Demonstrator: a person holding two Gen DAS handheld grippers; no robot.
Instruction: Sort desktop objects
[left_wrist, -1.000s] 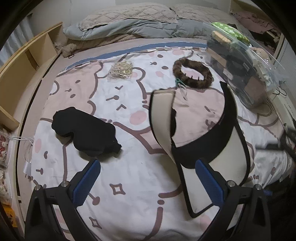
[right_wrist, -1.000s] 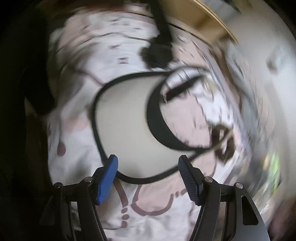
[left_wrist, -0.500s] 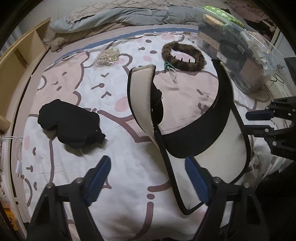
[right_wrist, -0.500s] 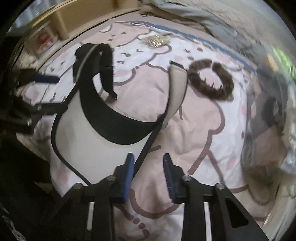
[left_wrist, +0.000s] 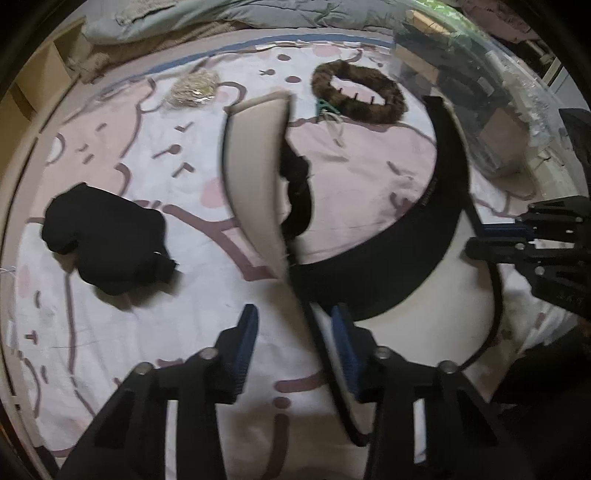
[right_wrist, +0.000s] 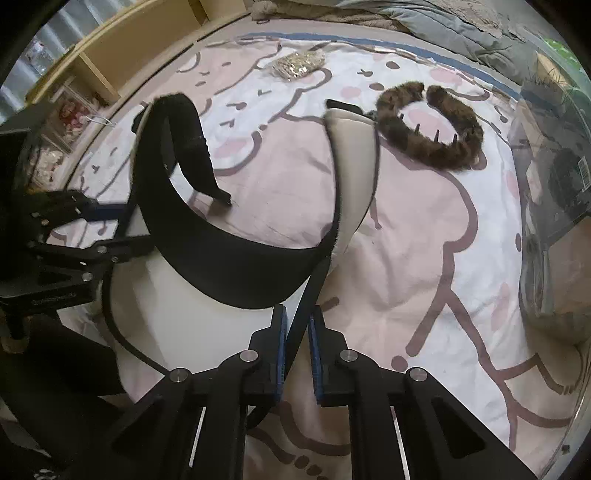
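Centrally, a sun visor (right_wrist: 192, 317) with a cream brim, black edging and a black inner band lies on the bed (right_wrist: 424, 258), its two strap ends curling upward. The bed carries a white and pink cartoon-print sheet.

Right gripper (right_wrist: 297, 347): its blue fingers (right_wrist: 279, 347) are pressed together on the black edge of the brim at one side.

Left gripper (left_wrist: 291, 350): its fingers (left_wrist: 245, 347) are closing, with the opposite edge of the brim between them; one finger lies against the brim, the other stands apart from it. In the right wrist view this gripper (right_wrist: 110, 225) shows at the far edge of the brim.

Other items on the sheet:
- black eye mask (left_wrist: 107, 240), beside the visor, apart from it;
- brown furry headband (right_wrist: 432, 129) with small teeth, just beyond one strap end;
- small pale bundle of beads or chain (right_wrist: 299, 64), farther off;
- clear plastic bag (right_wrist: 554, 192) with contents, at the edge of the bed;
- grey duvet (right_wrist: 461, 26) at the head end.

Wooden shelving (right_wrist: 122, 55) stands beside the bed.
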